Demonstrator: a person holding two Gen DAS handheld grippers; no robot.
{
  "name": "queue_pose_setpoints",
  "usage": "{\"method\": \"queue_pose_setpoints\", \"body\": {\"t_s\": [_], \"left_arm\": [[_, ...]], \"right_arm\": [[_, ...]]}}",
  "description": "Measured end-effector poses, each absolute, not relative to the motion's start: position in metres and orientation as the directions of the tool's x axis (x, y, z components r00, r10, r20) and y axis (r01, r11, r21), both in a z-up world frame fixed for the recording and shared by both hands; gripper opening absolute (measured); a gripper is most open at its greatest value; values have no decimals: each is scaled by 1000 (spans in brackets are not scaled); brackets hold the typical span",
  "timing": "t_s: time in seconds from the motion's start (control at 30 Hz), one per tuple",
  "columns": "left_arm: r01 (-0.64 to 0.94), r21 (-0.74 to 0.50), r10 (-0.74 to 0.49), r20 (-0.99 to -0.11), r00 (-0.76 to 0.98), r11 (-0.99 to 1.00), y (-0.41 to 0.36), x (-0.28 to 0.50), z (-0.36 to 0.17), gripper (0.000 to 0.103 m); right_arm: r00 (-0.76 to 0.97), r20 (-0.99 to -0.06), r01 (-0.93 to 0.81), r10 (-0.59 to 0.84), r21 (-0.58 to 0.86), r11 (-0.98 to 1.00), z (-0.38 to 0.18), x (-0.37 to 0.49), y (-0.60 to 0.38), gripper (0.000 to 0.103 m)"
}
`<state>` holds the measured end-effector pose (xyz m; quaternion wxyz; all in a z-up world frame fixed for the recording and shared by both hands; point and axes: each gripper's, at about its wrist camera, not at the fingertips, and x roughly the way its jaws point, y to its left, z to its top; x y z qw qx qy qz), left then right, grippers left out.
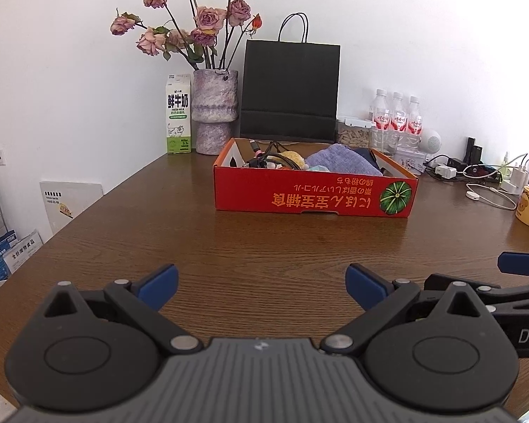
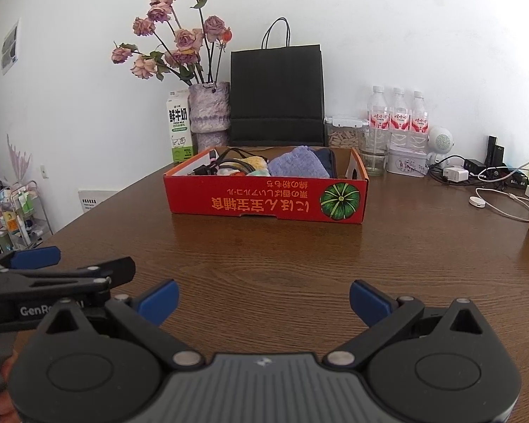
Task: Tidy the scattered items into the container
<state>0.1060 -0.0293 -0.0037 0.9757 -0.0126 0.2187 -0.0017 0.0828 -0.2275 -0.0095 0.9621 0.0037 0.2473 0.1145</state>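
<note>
Both grippers hang side by side low over the bare front of the desk (image 1: 264, 246), the left gripper (image 1: 261, 287) and the right gripper (image 2: 263, 303) each with fingers spread wide and holding nothing — to my eye the tidying looks about finished. The one red box (image 1: 314, 197), well apart from them toward the wall, already holds a purple cloth (image 1: 338, 162), a dark pouch, a yellow item and black cables (image 1: 264, 158). Next comes a check for strays — three bottles (image 2: 398, 112), one milk carton (image 1: 178, 112) and one vase (image 1: 214, 105) stand behind.

Both wrist views low over table (image 1: 264, 246), side by side, facing red box (image 1: 314, 194) (shared, mid-distance)
</note>
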Motion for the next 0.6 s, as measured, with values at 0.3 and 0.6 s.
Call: {"method": "queue_pose_setpoints", "body": {"t_s": [0.3, 0.6], "left_arm": [[0, -22, -9, -429, 903, 1000, -29, 106, -3, 103], [-1, -19, -7, -432, 902, 1000, -30, 107, -5, 103]], "right_arm": [[851, -477, -216, 219, 62, 974, -11, 84, -229, 103], [851, -477, -217, 220, 62, 974, -11, 84, -230, 103]]}}
